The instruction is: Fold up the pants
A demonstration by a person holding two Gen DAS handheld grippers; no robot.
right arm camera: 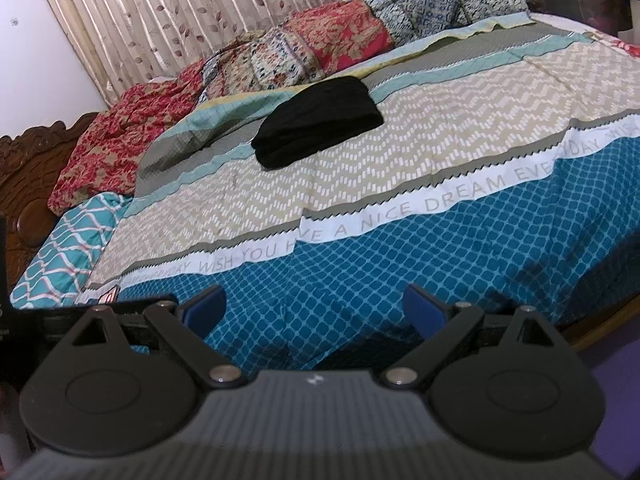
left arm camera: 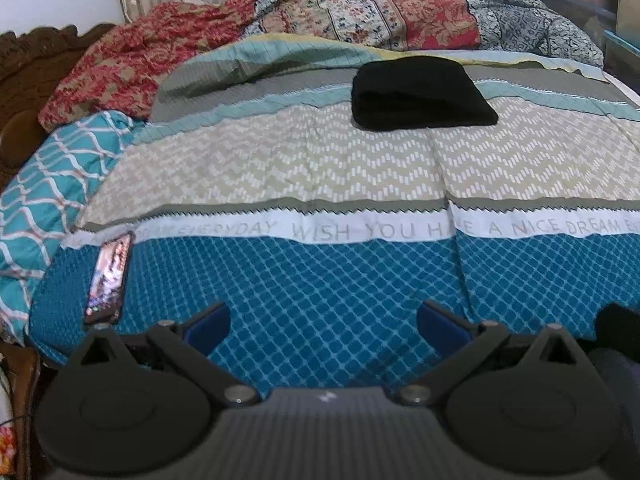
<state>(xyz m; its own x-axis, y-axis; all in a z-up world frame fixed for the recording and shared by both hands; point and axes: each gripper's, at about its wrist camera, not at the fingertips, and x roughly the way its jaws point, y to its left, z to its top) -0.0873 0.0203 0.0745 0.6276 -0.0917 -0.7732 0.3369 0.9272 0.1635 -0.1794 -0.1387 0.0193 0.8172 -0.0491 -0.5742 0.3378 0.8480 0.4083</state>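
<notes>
The black pants lie folded into a compact bundle on the far part of the bed cover. They also show in the right wrist view, left of centre. My left gripper is open and empty, low over the blue near edge of the bed, far from the pants. My right gripper is open and empty too, also near the blue edge. Both sets of blue pads are spread wide apart.
A phone with a lit screen lies at the left near edge of the bed. A rumpled red and floral quilt is heaped along the far side. A teal patterned pillow lies left, by the carved wooden headboard.
</notes>
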